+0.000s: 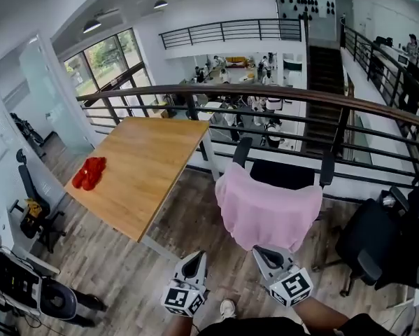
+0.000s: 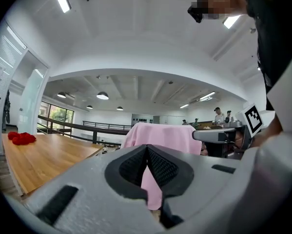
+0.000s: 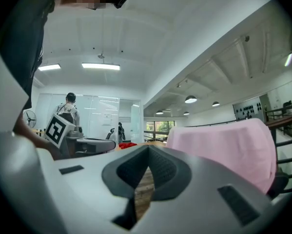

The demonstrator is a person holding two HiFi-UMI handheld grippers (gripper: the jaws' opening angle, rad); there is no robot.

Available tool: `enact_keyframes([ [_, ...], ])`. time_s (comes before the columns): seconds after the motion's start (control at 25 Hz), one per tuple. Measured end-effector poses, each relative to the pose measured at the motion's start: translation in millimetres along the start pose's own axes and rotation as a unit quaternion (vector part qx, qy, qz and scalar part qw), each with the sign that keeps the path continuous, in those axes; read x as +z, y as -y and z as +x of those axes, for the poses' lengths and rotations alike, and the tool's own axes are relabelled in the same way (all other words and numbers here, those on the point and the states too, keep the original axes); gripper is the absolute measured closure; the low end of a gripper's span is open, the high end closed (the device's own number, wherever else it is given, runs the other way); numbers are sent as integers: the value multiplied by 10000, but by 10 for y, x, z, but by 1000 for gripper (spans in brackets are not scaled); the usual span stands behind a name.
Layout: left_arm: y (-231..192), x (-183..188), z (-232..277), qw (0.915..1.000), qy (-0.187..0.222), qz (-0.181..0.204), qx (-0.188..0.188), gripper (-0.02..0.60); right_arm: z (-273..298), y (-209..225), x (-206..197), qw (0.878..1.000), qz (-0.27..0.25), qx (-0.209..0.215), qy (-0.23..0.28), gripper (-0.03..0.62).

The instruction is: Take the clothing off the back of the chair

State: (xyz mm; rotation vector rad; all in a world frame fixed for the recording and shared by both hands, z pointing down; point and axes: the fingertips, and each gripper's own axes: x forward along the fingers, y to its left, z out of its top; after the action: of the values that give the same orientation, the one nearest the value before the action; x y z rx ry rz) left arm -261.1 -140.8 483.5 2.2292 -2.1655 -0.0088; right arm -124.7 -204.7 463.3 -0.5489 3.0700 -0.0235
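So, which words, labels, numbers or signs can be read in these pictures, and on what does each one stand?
No text can be read in any view.
Left gripper and right gripper: black-and-white square markers, patterns only, no letters or numbers.
Pale sheet on the glass wall: too blurred to read.
Pink clothing: no print or label shows.

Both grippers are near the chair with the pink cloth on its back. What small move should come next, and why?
Probably open both grippers before reaching further. The left gripper and right gripper are shut and empty, and neither touches the pink cloth, which hangs over the back of the chair. Shut jaws cannot pinch its edge.
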Motion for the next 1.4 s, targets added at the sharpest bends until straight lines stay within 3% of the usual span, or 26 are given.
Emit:
enact_keyframes([
  [0.4,-473,-105,522,9965,-25,-113,-832,566,422,87,-33,9960,-51,-893,25,590],
  [0.72,-663,-134,822,9882,-51,-117,-1530,565,469,148,-51,9840,-63,-1778,12,589],
  [1.08,-721,-158,1116,9796,-48,-152,-2005,566,104,446,-8,9605,-305,-2762,-111,591],
  [1.4,-818,-1,1401,9808,59,-48,-1949,566,-414,869,172,9312,-348,-3628,34,591],
])
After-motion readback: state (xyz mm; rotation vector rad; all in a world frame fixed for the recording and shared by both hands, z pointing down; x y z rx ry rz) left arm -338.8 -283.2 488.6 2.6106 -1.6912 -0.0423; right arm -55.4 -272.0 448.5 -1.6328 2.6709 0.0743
